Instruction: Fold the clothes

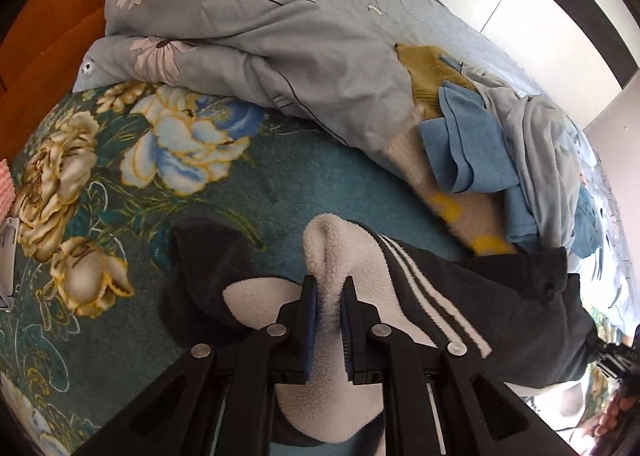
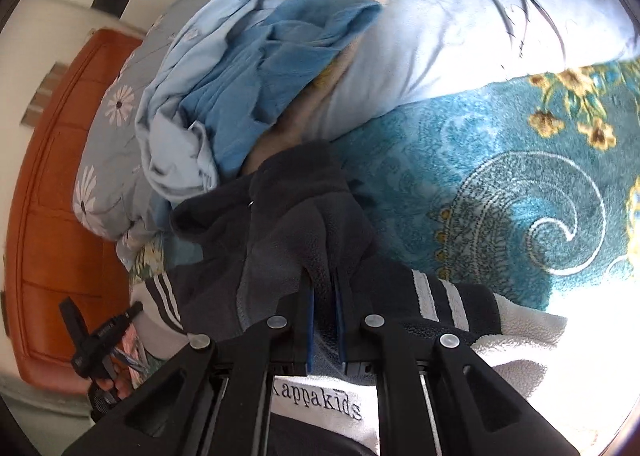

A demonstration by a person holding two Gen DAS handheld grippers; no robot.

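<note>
Fleece jacket (image 1: pixel 460 288) stretches lower centre to right edge between my left gripper (image 1: pixel 329 296), pinching its white lining, and right gripper (image 2: pixel 323 288), pinching dark fleece.

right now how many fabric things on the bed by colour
black and white: 1, the fleece jacket pinched by the left gripper and the right gripper
blue: 2, cloth and pale shirt
mustard: 1, knit
floral grey: 1, duvet
teal: 1, blanket
total: 6

Both wrist views look closely down along their tongs, sharing the black fleece garment (image 1: pixel 500 296) and bed
</note>
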